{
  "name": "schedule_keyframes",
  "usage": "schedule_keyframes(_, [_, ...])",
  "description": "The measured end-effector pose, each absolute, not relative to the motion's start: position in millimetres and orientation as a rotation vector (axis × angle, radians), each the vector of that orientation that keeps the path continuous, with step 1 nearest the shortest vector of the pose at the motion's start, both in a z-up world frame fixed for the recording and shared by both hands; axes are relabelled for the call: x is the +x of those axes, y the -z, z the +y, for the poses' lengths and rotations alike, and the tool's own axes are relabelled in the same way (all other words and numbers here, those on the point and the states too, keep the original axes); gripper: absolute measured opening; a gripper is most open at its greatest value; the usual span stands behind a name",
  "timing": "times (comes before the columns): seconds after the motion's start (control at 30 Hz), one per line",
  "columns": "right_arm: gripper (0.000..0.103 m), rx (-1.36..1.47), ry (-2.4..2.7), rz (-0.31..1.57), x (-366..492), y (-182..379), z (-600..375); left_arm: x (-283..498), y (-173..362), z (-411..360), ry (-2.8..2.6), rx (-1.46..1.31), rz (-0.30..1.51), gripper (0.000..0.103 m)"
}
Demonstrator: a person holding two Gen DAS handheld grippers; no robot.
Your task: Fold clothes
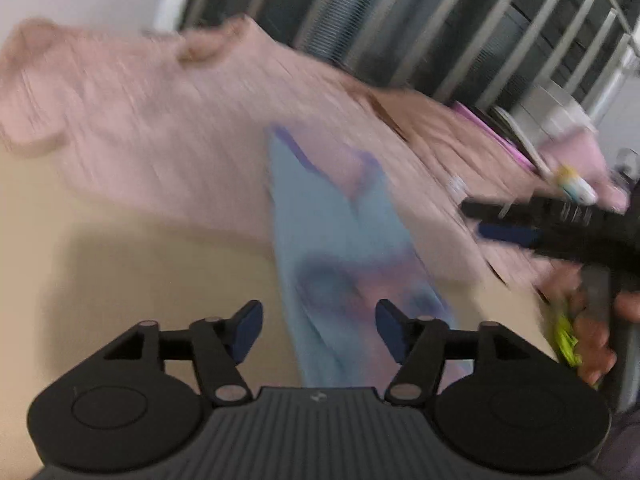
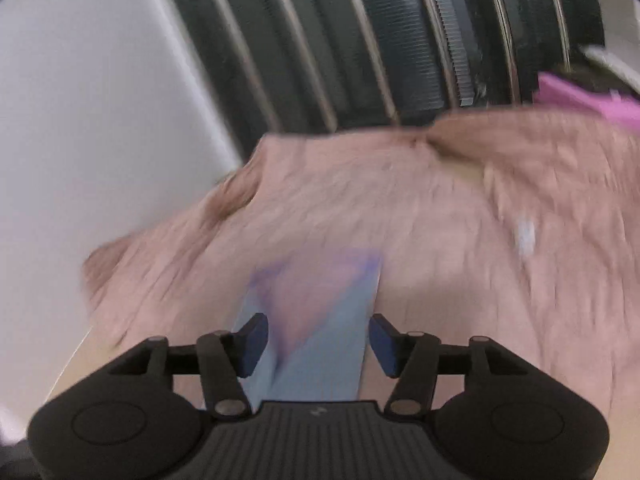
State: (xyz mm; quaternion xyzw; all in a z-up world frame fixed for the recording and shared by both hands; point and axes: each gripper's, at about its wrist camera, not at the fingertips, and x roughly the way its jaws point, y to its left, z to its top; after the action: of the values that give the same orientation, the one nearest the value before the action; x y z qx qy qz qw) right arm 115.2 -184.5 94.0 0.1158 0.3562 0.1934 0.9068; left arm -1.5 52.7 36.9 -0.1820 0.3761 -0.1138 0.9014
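A pink ribbed garment [image 1: 168, 120] lies spread on the beige table [image 1: 132, 272]; it also shows in the right wrist view [image 2: 400, 208]. A light blue garment with purple trim [image 1: 336, 240] lies folded long on top of it and runs toward me; it also shows in the right wrist view [image 2: 320, 336]. My left gripper [image 1: 318, 324] is open above the blue garment's near end. My right gripper [image 2: 318, 340] is open, straddling the blue garment's near part; it also shows at the right of the left wrist view [image 1: 500, 220], fingers over the pink garment. Both views are motion-blurred.
Dark window panes with metal bars [image 1: 440, 20] stand behind the table. A white wall [image 2: 80, 120] is at the left. A bright pink object [image 2: 580, 96] lies past the pink garment's far right edge. A hand [image 1: 592, 328] holds the right gripper's handle.
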Motion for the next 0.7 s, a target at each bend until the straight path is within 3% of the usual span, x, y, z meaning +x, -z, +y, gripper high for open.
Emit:
schedule_keyframes(0.1, [0.059,0.264,-0.379,0.808,63.0,-66.5,-195.3,-16.2,-26.0,37.3,0.273,-0.370,0.803,0.069])
schedule_keyframes(0.17, [0.059,0.293,-0.403,0.844,43.1,-46.1,-200.2,-14.5,-21.6,28.8,0.247,-0.353,0.817,0.064])
schedule_keyframes(0.23, [0.057,0.340,-0.406,0.870,34.1,-31.1,-202.0,-11.3,-19.1,23.2,0.241,-0.337,0.824,0.022])
schedule_keyframes(0.33, [0.045,0.360,-0.446,0.851,23.5,-23.3,-193.7,-12.4,-17.9,22.7,0.226,-0.335,0.828,0.016])
schedule_keyframes(0.37, [0.019,0.329,-0.437,0.851,19.9,-22.4,-188.5,-14.8,-18.0,22.0,0.221,-0.327,0.831,0.015])
schedule_keyframes(0.4, [0.002,0.298,-0.429,0.850,16.3,-21.6,-183.3,-16.7,-18.7,21.2,0.217,-0.318,0.835,0.015])
schedule_keyframes(0.63, [0.002,0.139,-0.420,0.836,-51.1,-25.6,-173.8,-69.5,-27.0,9.8,0.265,-0.232,0.892,0.015])
schedule_keyframes(0.7, [0.004,0.123,-0.441,0.825,-76.4,-26.8,-174.7,-83.1,-28.8,9.6,0.256,-0.210,0.892,0.020])
